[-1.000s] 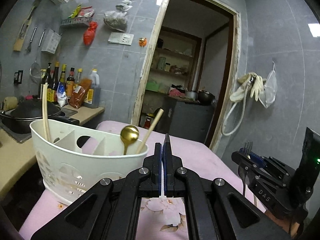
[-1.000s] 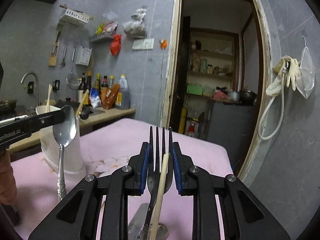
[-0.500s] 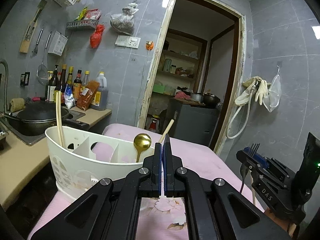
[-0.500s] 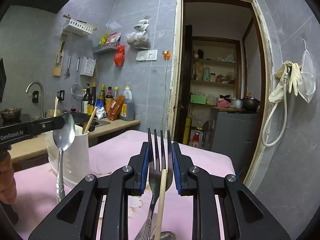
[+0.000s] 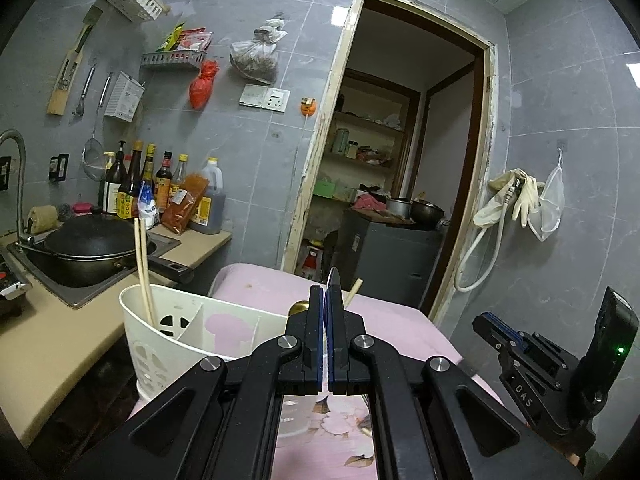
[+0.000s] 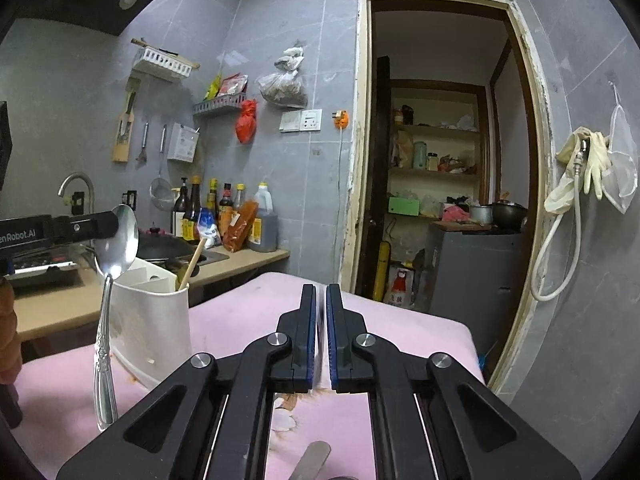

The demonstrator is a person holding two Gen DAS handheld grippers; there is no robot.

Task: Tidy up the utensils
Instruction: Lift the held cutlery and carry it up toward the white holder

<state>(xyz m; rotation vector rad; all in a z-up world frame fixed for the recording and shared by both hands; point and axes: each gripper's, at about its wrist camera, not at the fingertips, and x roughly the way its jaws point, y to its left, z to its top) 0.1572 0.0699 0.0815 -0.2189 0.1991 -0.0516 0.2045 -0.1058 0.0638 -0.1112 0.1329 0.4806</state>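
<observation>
My left gripper (image 5: pixel 325 292) is shut on a silver spoon (image 6: pixel 118 240), pinched at the bowl with its handle hanging down. In the left wrist view the spoon (image 5: pixel 333 280) shows only as a thin edge between the pads. It hangs in front of a white divided caddy (image 5: pixel 160 344) (image 6: pixel 152 320) on the pink tablecloth (image 6: pixel 240 320). The caddy holds chopsticks (image 5: pixel 142 264), a gold spoon (image 5: pixel 300 307) and a wooden handle (image 6: pixel 194 260). My right gripper (image 6: pixel 320 300) (image 5: pixel 486 320) is shut with nothing between its pads. A metal utensil handle (image 6: pixel 316 454) lies on the cloth below it.
A counter on the left carries a black wok (image 5: pixel 92 252) in the sink and several sauce bottles (image 5: pixel 160 188). An open doorway (image 6: pixel 440 160) lies beyond the table's far edge. A hose and gloves (image 6: pixel 580 168) hang on the right wall. A hand (image 6: pixel 6 340) shows at the left edge.
The fork and wooden stick that stood between my right jaws are gone and those jaws have shut. My left gripper has risen with the spoon; the caddy sits lower in its view.
</observation>
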